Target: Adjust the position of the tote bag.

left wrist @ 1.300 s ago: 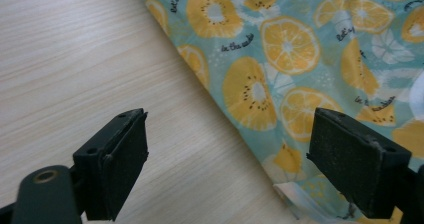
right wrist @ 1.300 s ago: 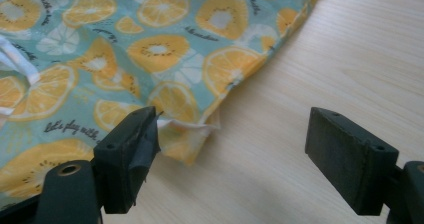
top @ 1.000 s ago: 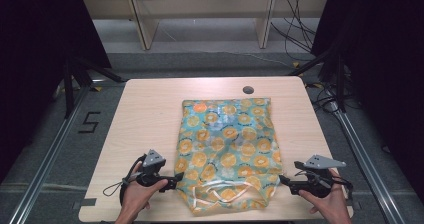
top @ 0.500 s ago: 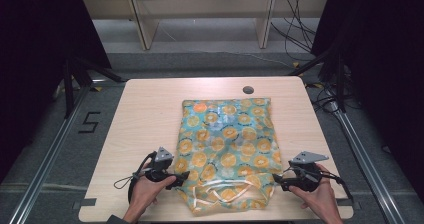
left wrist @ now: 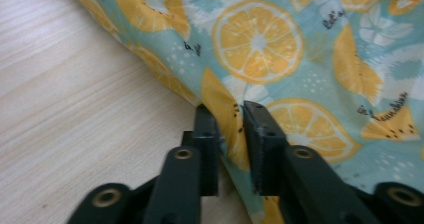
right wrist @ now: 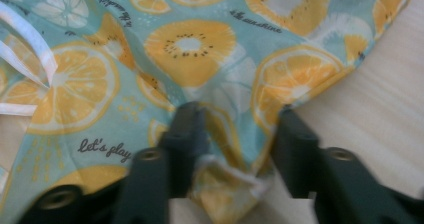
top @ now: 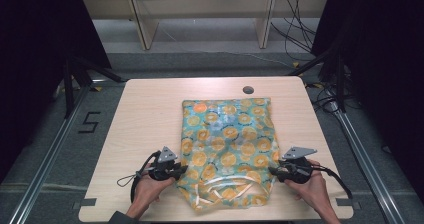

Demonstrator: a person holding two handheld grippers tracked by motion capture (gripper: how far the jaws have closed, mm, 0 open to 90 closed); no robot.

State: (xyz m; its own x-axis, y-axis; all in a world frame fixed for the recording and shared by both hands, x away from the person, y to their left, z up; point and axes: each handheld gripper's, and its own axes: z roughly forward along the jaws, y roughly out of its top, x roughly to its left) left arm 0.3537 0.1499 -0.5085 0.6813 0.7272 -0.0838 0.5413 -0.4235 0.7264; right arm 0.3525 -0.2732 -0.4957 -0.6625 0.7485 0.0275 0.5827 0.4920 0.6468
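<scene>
We see a bag (top: 227, 149) printed with orange slices lying flat on the tabletop (top: 145, 114), between our two hands. Our left hand-held gripper (top: 184, 170) sits at the bag's left edge; its jaws have just been closing and now pinch a fold of that edge (left wrist: 231, 119) between them. Our right hand-held gripper (top: 272, 170) sits at the bag's right edge; its jaws have just been closing too, with bunched fabric (right wrist: 225, 149) between them, though a gap remains and we cannot tell if they press it. The bag's pale handles (top: 225, 184) lie just inward of both grippers.
</scene>
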